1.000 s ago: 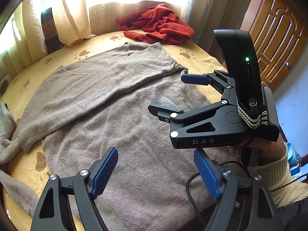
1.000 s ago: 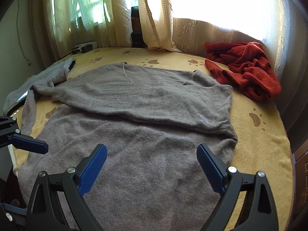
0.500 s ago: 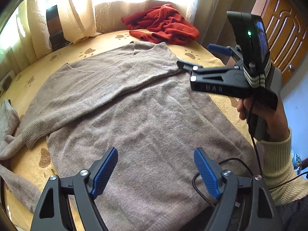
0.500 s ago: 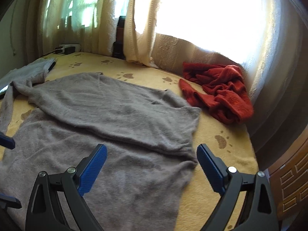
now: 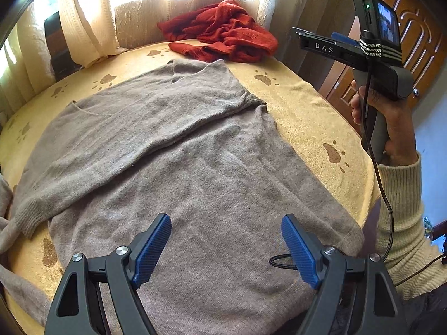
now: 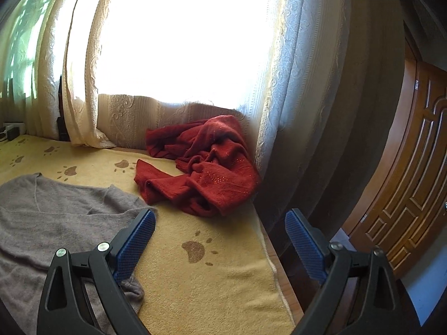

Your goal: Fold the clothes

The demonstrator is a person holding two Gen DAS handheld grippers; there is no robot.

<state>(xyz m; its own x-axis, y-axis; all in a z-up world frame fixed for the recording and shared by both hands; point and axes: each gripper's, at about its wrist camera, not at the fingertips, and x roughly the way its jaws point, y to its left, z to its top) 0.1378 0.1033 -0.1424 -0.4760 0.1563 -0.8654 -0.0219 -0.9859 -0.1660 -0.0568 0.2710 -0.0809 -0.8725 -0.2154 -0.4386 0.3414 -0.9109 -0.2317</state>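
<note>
Your right gripper (image 6: 220, 243): jaws apart, empty, aimed at crumpled red sweater (image 6: 201, 164). Left gripper (image 5: 226, 251): likewise released. Grey sweater (image 5: 178, 167): flat on yellow blanket (image 5: 307, 117), one sleeve folded across; further folds remain.

A yellow blanket (image 5: 304, 114) printed with brown paw marks (image 6: 195, 251) covers the bed before me. Behind it hang cream lace curtains (image 6: 282, 64), bright with daylight from the window (image 6: 181, 28). To my right stands a carved wooden door (image 6: 413, 184). A dark upright object (image 5: 57, 47) shows between the curtains at the far left edge of the bed; I cannot tell what it is. A white power strip (image 6: 11, 129) lies near it in the corner.
</note>
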